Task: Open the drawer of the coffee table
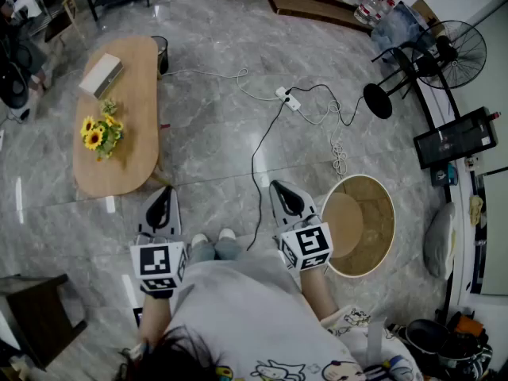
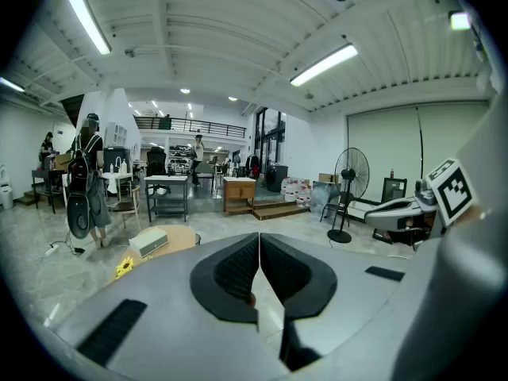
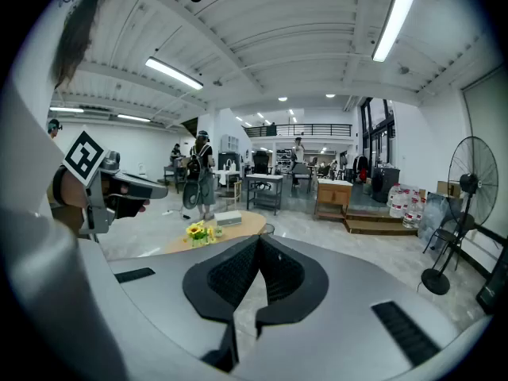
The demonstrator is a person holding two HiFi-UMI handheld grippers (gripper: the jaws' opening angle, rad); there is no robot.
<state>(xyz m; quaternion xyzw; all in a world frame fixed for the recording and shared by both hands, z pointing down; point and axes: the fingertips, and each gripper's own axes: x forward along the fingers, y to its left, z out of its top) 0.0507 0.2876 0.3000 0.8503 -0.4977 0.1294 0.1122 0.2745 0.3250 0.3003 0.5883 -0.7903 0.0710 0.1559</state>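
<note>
Head view: the coffee table (image 1: 131, 101), an oval wooden top on polished grey stone-look floor (image 1: 214, 141), stands well ahead and to the left of the person. It carries a flat box (image 1: 101, 75) and a bunch of sunflowers (image 1: 98, 131). No drawer front shows in any view, so handle and grip point can't be told. The drawer is probably stiff wood and light, best taken at a pull or under its front edge. On so glossy a floor the table itself may slide when pulled. The left gripper (image 1: 164, 192) and right gripper (image 1: 281, 187) are both pressed together on nothing, well short of the table. A cable with power strip (image 1: 287, 98) crosses the floor, and a pedestal fan (image 1: 452, 50) stands at the right.
</note>
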